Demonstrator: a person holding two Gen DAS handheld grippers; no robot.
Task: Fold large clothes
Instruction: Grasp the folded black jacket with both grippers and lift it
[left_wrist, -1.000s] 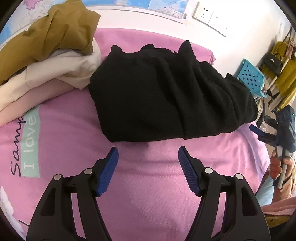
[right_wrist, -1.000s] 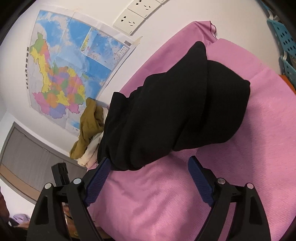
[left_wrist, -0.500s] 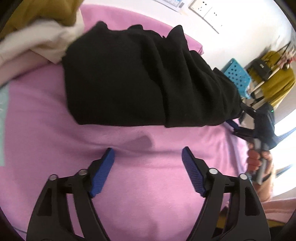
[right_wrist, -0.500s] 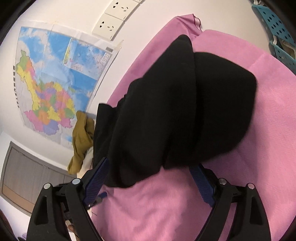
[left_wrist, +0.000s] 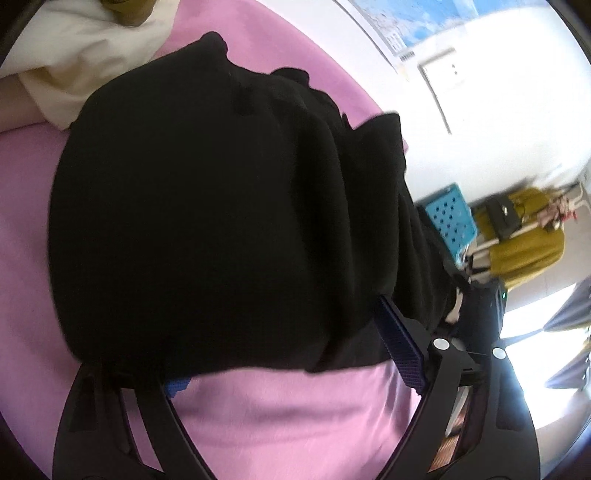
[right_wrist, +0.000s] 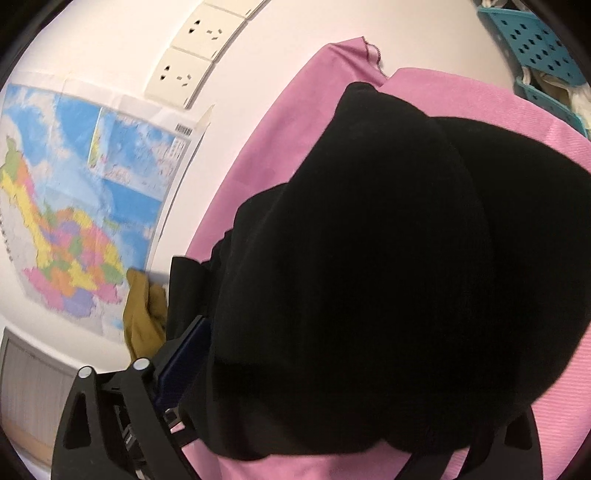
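A folded black garment (left_wrist: 229, 229) lies on the pink bed cover (left_wrist: 288, 417). My left gripper (left_wrist: 284, 354) is open, its jaws wide apart around the garment's near edge; the left fingertip is hidden under the cloth and the right blue pad (left_wrist: 400, 347) shows beside it. In the right wrist view the same black garment (right_wrist: 388, 280) fills the space between my right gripper's jaws. The right gripper (right_wrist: 332, 373) is open, its left blue pad (right_wrist: 181, 365) against the cloth and its right finger mostly hidden behind it.
A pile of cream and mustard clothes (left_wrist: 74, 66) lies at the far left of the bed. A wall map (right_wrist: 85, 221) and sockets (right_wrist: 195, 55) are behind the bed. Blue baskets (right_wrist: 543, 55) and a yellow garment (left_wrist: 524, 243) stand off the bed's end.
Both grippers have moved forward onto the black garment, from just short of its edges to straddling it. Both stay open.
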